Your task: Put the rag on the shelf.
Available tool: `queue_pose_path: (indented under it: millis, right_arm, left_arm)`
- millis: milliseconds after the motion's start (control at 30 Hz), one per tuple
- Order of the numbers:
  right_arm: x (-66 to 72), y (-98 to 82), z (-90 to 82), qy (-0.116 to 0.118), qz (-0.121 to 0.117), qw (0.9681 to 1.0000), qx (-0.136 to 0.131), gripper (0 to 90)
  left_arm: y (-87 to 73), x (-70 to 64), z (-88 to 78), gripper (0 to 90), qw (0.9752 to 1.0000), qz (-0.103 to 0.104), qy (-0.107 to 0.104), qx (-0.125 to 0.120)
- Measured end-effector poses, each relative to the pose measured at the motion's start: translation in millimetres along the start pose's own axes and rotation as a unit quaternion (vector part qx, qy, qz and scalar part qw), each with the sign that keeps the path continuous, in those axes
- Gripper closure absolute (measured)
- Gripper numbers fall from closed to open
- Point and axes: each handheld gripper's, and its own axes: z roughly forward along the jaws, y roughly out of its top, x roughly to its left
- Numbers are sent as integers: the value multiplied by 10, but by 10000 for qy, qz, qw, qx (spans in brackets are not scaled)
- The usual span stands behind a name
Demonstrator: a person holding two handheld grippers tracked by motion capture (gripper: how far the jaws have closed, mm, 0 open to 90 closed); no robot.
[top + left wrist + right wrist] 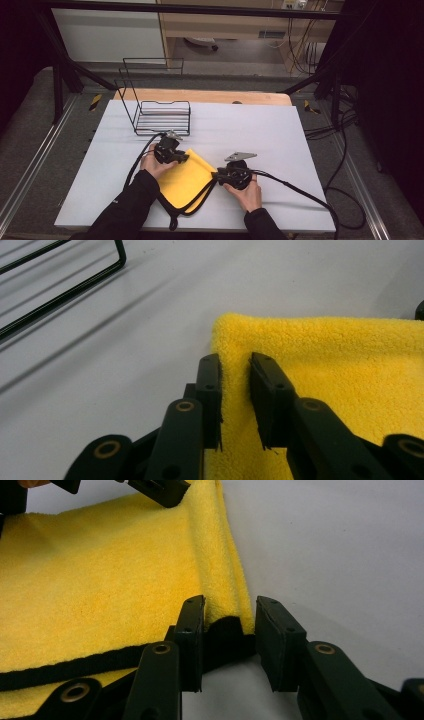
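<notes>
**Inspector:** State the work surface.

**Assistant:** A pale grey table top (260, 135) with a strip of bare wood along its far edge (202, 96). It sits inside a dark metal frame (60, 75); grey floor runs on both sides, with cables (345, 165) trailing down the right. Beyond the table stand a white panel and a wooden shelf unit.

**Inspector:** Objects on the surface?

**Assistant:** A black wire rack (157, 112) at the far left, upright. A yellow cloth (187, 177) lies flat at the near middle, with a black band along one edge. The rack and the cloth are apart.

**Inspector:** Left gripper?

**Assistant:** The left gripper (235, 400) is at the cloth's far corner. Its jaws have narrowed around a raised fold of the edge; the pile touches both pads (212, 385), so it grips the cloth.

**Inspector:** Right gripper?

**Assistant:** The right gripper (230, 640) is at the near right corner. Its jaws straddle the folded, black-banded corner. One pad touches the cloth; a gap shows at the other, so it is not yet clamped.

**Inspector:** Hands?

**Assistant:** Both hands, in dark sleeves, enter from the near edge.
</notes>
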Motion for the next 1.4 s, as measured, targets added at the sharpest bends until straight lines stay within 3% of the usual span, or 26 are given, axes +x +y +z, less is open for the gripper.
queue_pose_path:
  millis: [167,400,600,733,767,833,867,1033,1100,1233,1400]
  right_arm:
    - [3,0,16,26,251,9997,47,694]
    - [-13,31,14,132,346,9993,44,811]
    - [39,188,21,46,-44,9999,-92,822]
    - [88,398,138,126,-252,9994,-223,821]
    - [88,398,138,126,-252,9994,-223,821]
    - [106,502,272,243,-370,9987,-266,819]
    - [114,530,327,260,-429,9983,-313,819]
    - [131,603,542,372,-635,9964,-432,817]
    - [132,623,660,473,-650,9955,-494,817]
    - [160,665,704,578,-702,9943,-558,816]
    - [174,681,753,550,-713,9946,-513,786]
  left_arm:
    - [3,-17,-12,812,10000,50,10,5]
    - [1,-31,-73,838,9999,58,59,-116]
    - [-67,37,-283,841,9989,-61,213,-412]
    - [-224,169,-535,841,9971,-221,367,-635]
    - [-224,169,-535,841,9971,-221,367,-635]
    - [-356,225,-645,841,9947,-384,528,-798]
    - [-356,225,-645,841,9947,-384,528,-798]
    - [-585,299,-750,839,9899,-758,692,-980]
    - [-659,303,-779,836,9891,-765,760,-1004]
    - [-741,259,-850,832,9877,-693,928,-1049]
    - [-792,267,-830,814,9873,-627,1035,-1028]
